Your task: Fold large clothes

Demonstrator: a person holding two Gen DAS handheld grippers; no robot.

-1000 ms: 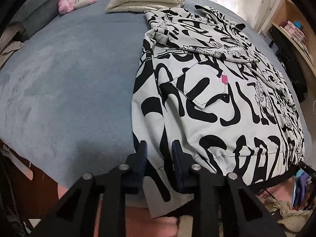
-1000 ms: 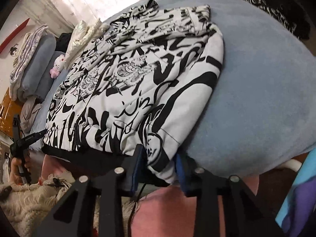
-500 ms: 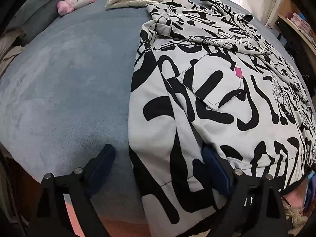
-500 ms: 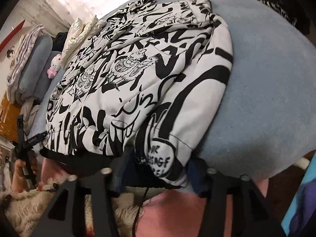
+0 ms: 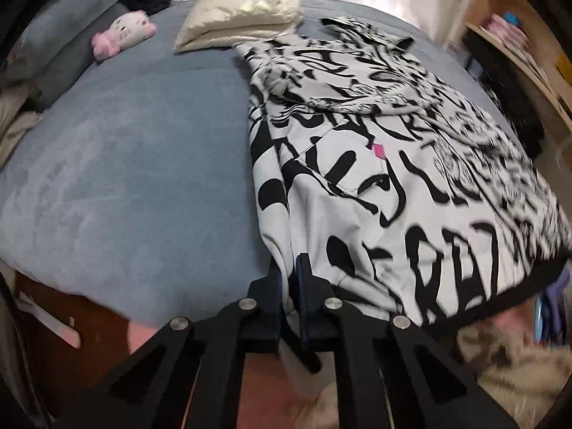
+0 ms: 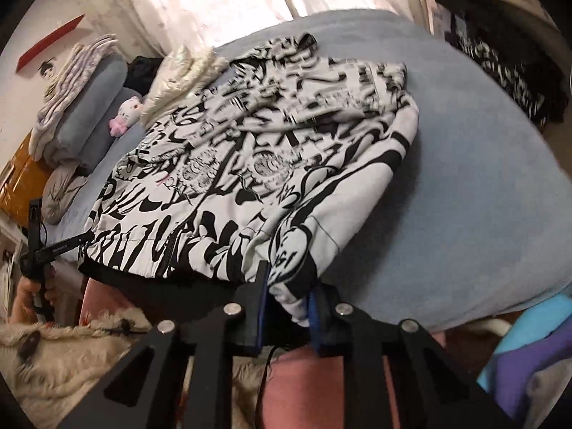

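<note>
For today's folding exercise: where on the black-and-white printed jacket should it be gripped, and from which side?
Grip the printed jacket at the two corners of its black hem band, coming from the bed's near edge. The hem overhangs there, so fingers can close on both faces, as both grippers do.

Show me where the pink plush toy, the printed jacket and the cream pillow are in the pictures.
pink plush toy (image 5: 123,34): left wrist view, on its white head.
printed jacket (image 5: 357,214): left wrist view, on its front panel.
cream pillow (image 5: 243,14): left wrist view, on its top face.
</note>
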